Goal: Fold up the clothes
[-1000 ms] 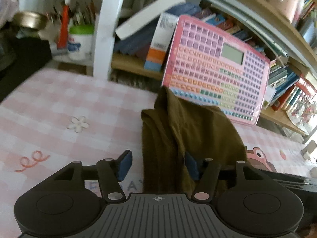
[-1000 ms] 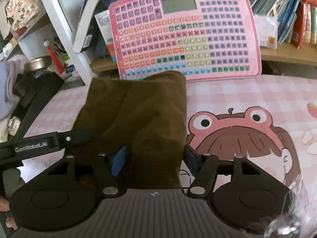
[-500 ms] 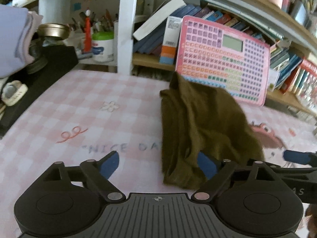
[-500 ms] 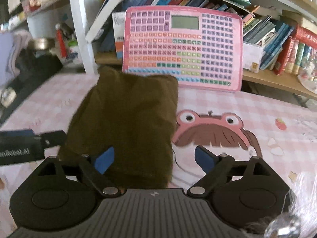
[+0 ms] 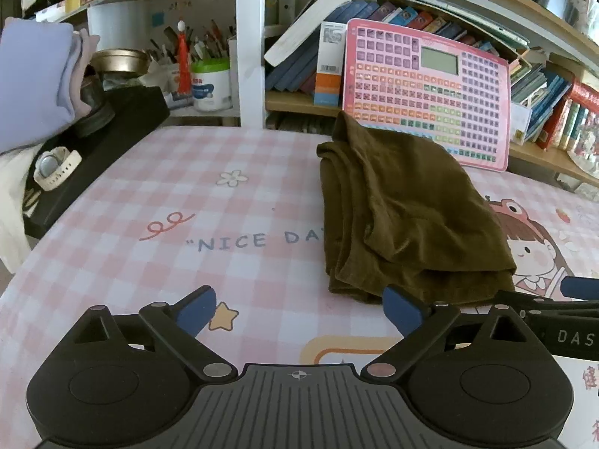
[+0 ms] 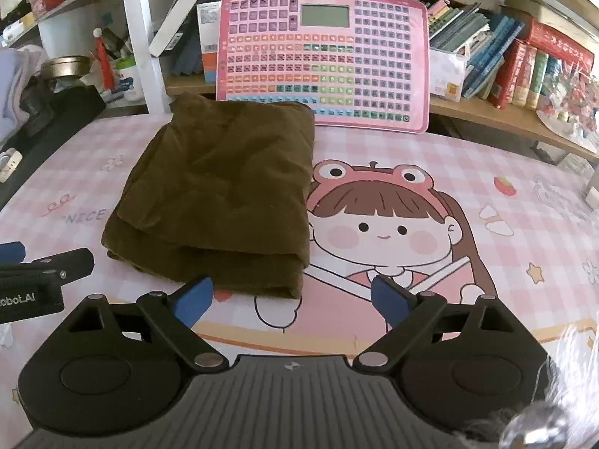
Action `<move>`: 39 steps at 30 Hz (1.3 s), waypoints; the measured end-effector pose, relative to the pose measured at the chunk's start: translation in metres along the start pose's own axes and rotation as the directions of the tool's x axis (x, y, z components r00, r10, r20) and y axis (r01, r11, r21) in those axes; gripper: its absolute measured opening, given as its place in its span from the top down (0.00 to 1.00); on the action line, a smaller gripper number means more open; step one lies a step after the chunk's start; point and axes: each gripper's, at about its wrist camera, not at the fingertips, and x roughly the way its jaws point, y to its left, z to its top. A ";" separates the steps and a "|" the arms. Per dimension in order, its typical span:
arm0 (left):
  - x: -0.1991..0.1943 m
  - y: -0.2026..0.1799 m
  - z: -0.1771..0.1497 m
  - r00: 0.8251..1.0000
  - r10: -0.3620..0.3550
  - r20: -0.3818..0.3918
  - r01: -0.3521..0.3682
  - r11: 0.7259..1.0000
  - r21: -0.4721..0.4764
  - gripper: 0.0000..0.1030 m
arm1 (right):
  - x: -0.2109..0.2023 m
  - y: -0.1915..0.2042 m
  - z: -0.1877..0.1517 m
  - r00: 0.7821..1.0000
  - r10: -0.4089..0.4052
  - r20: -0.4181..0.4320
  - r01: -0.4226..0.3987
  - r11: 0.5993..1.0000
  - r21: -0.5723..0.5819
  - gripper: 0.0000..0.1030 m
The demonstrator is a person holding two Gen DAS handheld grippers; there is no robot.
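Left tool [image 5: 297,308] is wide, nothing between its blue pads [image 5: 196,308]; its right pad sits just in front of the near left corner of the folded cloth [image 5: 408,217], not touching as far as I can see. Right tool [image 6: 292,297] is wide too, w/ nothing gripped; its left pad is just in front of the cloth's near edge, its right pad off to the cloth's right over the cartoon girl print [image 6: 378,224]. Both tools' jaws have just been opening, w/ the cloth clear of them.

The cloth, olive-brown, lies folded into a thick rough rectangle on the surface [image 5: 149,194], which has a pink checked cover. Layers show along the cloth's near edge & left side; top is a bit wrinkled. "NICE DAY" lettering [image 5: 232,241] is just left of the cloth, partly hidden under it. Pink toy keyboard w/ small screen [image 6: 324,56] leans upright right behind the cloth's far edge. Bookshelf [image 6: 505,48] stands behind that. Well left of the cloth: black box [image 5: 112,127] w/ a white watch [image 5: 54,166] on it, & a lilac sleeve [image 5: 33,82] at the frame edge.
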 end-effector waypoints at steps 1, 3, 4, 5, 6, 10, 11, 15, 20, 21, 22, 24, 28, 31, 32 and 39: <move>-0.001 0.000 0.000 1.000 0.001 0.002 -0.001 1.000 0.001 0.05 | -0.001 0.000 0.000 1.000 0.000 0.001 0.000 1.000 0.002 0.11; -0.001 -0.001 -0.001 1.000 -0.002 0.001 0.002 1.000 0.006 0.05 | -0.002 0.001 -0.001 1.000 0.001 0.003 -0.001 1.000 0.003 0.11; -0.001 -0.001 -0.001 1.000 -0.005 -0.002 0.005 1.000 0.012 0.05 | -0.002 0.002 -0.001 1.000 0.001 0.004 -0.001 1.000 0.004 0.11; -0.002 -0.002 -0.002 1.000 -0.007 -0.004 0.008 1.000 0.016 0.05 | -0.003 0.002 0.000 1.000 0.002 0.004 -0.002 1.000 0.004 0.11; -0.002 -0.003 -0.002 1.000 -0.008 -0.006 0.008 1.000 0.019 0.05 | -0.003 0.002 0.000 1.000 0.002 0.005 -0.002 1.000 0.004 0.11; -0.002 -0.003 -0.002 1.000 -0.014 -0.007 0.014 1.000 0.021 0.05 | -0.004 0.004 0.000 1.000 0.004 0.007 -0.004 1.000 0.006 0.10; -0.002 -0.003 -0.002 1.000 -0.016 -0.006 0.016 1.000 0.023 0.05 | -0.004 0.004 0.000 1.000 0.005 0.007 -0.005 1.000 0.006 0.10; -0.001 -0.004 -0.002 1.000 -0.014 -0.006 0.014 1.000 0.026 0.03 | -0.005 0.006 0.000 1.000 0.007 0.009 -0.007 1.000 0.007 0.10; 0.001 -0.005 -0.002 1.000 -0.013 -0.010 0.013 1.000 0.021 0.03 | -0.005 0.006 0.000 1.000 0.002 0.008 -0.002 1.000 0.010 0.10; 0.002 -0.005 -0.002 1.000 -0.013 -0.012 0.014 1.000 0.022 0.03 | -0.005 0.006 0.001 1.000 0.001 0.009 -0.001 1.000 0.011 0.10; 0.002 -0.005 -0.002 1.000 -0.013 -0.013 0.013 1.000 0.023 0.03 | -0.005 0.006 0.001 1.000 0.001 0.009 -0.001 1.000 0.012 0.10; 0.003 -0.006 -0.002 1.000 -0.013 -0.017 0.014 1.000 0.025 0.03 | -0.005 0.006 0.001 1.000 0.000 0.011 0.000 1.000 0.014 0.10; 0.003 -0.005 -0.002 1.000 -0.023 -0.014 0.024 0.999 0.024 0.03 | -0.003 0.006 0.001 1.000 0.000 0.009 -0.001 1.000 0.018 0.10; 0.004 -0.005 -0.002 0.999 -0.029 -0.015 0.030 0.999 0.022 0.03 | -0.002 0.005 0.001 1.000 -0.001 0.007 0.001 1.000 0.019 0.10; 0.004 -0.005 -0.002 0.999 -0.030 -0.015 0.030 0.999 0.022 0.03 | -0.002 0.005 0.002 1.000 -0.001 0.008 0.001 1.000 0.020 0.10; 0.005 -0.005 -0.001 0.999 -0.031 -0.014 0.032 0.999 0.021 0.03 | -0.001 0.006 0.003 1.000 -0.003 0.009 0.003 1.000 0.022 0.10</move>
